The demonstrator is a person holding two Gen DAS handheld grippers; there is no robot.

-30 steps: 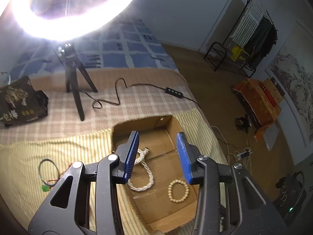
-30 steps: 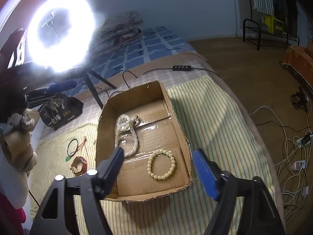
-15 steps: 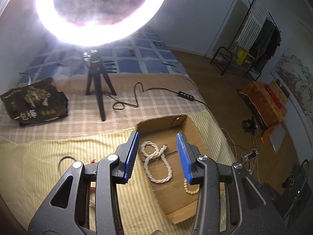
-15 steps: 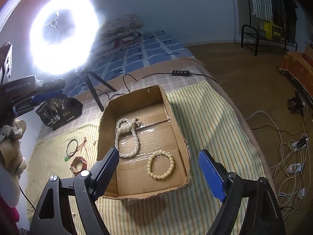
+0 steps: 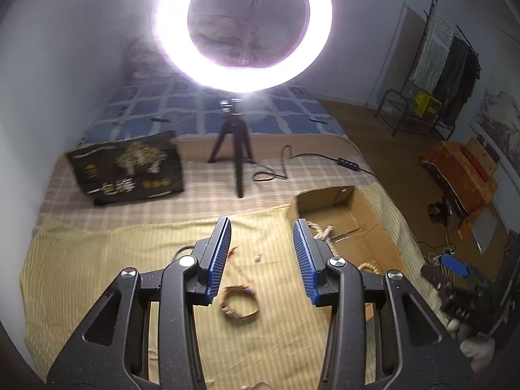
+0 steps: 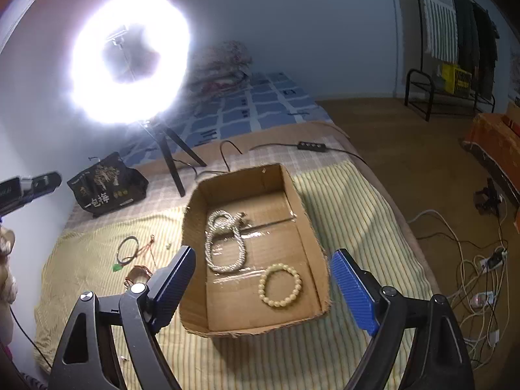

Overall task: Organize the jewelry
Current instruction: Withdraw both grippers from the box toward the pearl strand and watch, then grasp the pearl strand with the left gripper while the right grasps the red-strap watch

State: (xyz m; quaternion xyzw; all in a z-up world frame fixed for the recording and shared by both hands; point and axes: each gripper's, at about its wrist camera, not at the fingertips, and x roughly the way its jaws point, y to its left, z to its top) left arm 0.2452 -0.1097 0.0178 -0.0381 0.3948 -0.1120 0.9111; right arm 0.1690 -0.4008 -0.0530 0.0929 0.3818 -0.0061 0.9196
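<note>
- L gripper (image 5: 261,256): jaws apart, nothing between, hovering over yellow striped cloth (image 5: 97,260).
- Brown bracelet (image 5: 240,302) flat on cloth, seen between L gripper's pads; round loop, no clear long axis.
- R gripper (image 6: 261,287): jaws spread wide, empty, above near end of cardboard box (image 6: 191,224).
- Box open-topped, long axis running away from R cam toward ring light (image 6: 130,61); sits on cloth.
- Inside box: white rope necklace (image 6: 224,243) doubled into long loop, long axis along box length, knotted end at far side; cream bead bracelet (image 6: 280,286) lying flat near front right corner, apart from necklace.
- Left of box on cloth: thin dark hoop w/ red cord (image 6: 128,250) and green tag; brown bracelet just nearer R cam, partly hidden by R gripper's left pad.
- Black bag (image 6: 107,185) w/ gold print beyond cloth, beside light's tripod (image 6: 172,162).
</note>
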